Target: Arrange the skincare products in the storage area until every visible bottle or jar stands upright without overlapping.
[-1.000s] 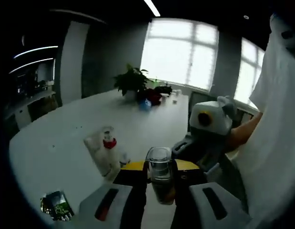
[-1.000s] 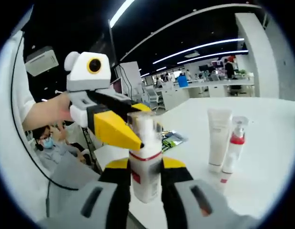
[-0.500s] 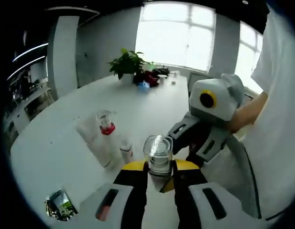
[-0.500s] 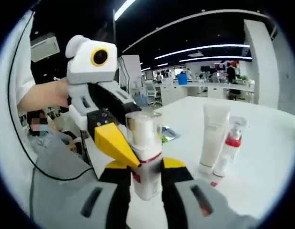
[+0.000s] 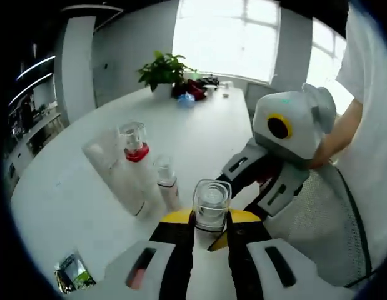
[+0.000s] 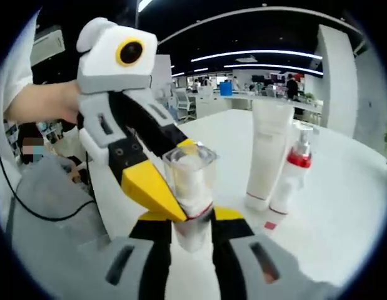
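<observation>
Both grippers' fingers clamp one clear-capped pump bottle (image 6: 192, 187) – right gripper (image 6: 184, 240) low, left gripper (image 6: 157, 190) on cap – axis upright; tube (image 6: 266, 150) beyond-right.

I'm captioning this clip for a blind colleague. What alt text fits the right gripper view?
Both grippers grip one clear-capped bottle: the right gripper holds its body, the left gripper reaches in from the left beside its cap. Behind, a white tube and a red-collared pump bottle stand upright on the white table.
</observation>
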Demonstrator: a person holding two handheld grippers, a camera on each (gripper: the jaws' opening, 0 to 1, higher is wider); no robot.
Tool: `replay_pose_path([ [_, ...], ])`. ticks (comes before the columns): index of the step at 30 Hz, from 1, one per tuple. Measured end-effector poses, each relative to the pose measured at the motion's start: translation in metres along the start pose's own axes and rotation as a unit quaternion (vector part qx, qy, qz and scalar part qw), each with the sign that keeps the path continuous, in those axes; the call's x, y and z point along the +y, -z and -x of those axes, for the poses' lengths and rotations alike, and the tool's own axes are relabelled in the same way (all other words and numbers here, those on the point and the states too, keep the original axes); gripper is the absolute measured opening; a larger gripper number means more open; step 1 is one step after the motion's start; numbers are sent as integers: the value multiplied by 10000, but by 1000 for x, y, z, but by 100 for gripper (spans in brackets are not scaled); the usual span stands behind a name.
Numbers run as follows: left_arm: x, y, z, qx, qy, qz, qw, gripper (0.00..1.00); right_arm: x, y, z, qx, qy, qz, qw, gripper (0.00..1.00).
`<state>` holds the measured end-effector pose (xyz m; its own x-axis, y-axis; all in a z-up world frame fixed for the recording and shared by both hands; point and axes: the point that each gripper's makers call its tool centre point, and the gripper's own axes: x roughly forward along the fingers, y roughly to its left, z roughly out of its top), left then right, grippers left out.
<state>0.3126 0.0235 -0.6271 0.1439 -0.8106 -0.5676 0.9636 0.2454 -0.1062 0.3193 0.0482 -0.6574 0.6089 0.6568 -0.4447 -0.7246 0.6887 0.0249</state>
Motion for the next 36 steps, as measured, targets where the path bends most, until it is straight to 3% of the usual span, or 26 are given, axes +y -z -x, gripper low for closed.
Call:
replay_pose_path([
  [14,8,15,-21,76,109,-143,9998,16,-14,24,-13,334,205,100,9992,24],
  [36,12,17,-30,167,106,-429,9989,16,-24,36,-18,490,311,176,9982,25],
])
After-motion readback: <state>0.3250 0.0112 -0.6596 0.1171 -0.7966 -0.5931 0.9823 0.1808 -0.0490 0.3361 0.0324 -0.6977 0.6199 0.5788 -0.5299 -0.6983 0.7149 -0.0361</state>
